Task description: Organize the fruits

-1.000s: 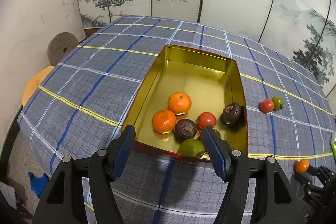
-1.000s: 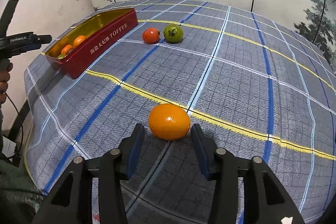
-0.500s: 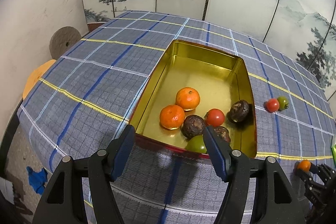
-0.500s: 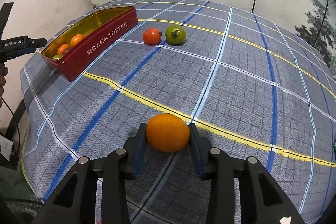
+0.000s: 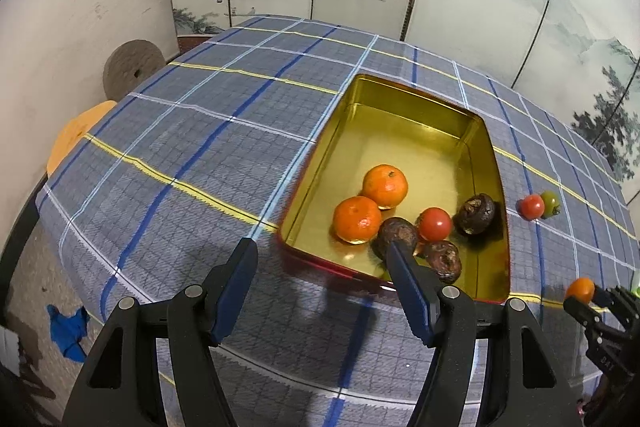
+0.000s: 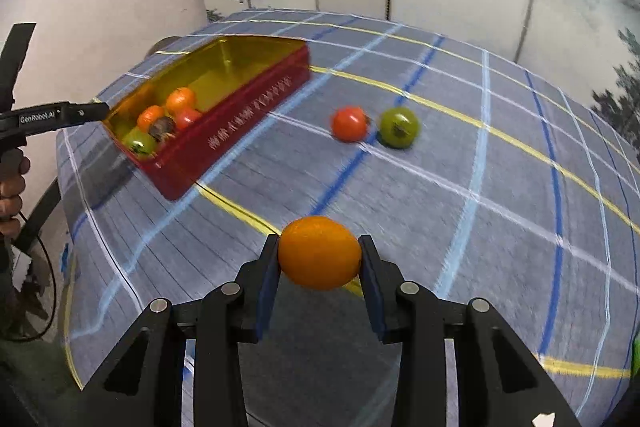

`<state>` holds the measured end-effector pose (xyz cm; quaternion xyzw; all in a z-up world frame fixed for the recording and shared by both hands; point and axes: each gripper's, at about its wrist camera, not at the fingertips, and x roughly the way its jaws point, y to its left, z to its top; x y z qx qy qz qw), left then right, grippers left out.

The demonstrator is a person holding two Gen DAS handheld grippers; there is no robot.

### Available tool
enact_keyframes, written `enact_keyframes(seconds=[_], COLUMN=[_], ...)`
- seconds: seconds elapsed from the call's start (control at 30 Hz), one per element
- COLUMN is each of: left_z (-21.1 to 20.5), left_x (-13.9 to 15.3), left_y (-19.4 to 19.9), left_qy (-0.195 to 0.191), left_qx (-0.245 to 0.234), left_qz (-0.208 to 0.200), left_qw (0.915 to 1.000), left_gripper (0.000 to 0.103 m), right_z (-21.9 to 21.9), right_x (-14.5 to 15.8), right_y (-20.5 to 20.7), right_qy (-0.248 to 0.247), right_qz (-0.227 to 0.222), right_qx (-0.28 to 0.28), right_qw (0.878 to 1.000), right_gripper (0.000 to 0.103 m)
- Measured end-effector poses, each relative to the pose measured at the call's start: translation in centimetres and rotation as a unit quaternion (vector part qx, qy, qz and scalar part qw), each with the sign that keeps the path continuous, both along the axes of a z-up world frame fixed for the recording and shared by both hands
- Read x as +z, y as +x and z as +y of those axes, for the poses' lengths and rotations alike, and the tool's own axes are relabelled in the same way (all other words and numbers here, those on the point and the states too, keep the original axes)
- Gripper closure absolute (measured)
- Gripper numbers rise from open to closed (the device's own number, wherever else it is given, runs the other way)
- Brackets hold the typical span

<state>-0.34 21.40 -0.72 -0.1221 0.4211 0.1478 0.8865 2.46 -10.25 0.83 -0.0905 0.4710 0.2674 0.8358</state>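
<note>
Your right hand-held gripper (image 6: 319, 254): angled down above desk (image 6: 460, 195), clamps orange (image 6: 319, 253) | your left hand-held gripper (image 5: 322, 281): angled down by tin (image 5: 400, 131), parted, empty.

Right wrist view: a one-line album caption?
Right hand-held gripper clamps an orange fruit above the plaid tablecloth.

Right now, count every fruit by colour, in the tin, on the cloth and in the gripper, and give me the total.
orange fruits: 3
red tomatoes: 2
green tomatoes: 2
brown fruits: 3
Total: 10
</note>
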Motion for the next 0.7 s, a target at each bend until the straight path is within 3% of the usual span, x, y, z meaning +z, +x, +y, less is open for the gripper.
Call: enact_keyframes(seconds=[0.43,0.7], left_z=[2.8,3.8], left_x=[-0.6,-0.9], left_y=[-1.1,-1.4], left_qy=[-0.004,-0.005], left_qx=[0.033,0.043], left_qz=[0.005,0.009], left_qw=[0.9994,0.9990], left_gripper=[0.031,0.029], right_z=[10.6,15.5], right_x=[3.1,1.4], right_y=[2.3,3.6], right_qy=[0.054,0.052], right_qz=[-0.023,-0.002], right_qx=[0.097,0.128], right_qw=[0.994,0.990], right_gripper=[0.068,0.068])
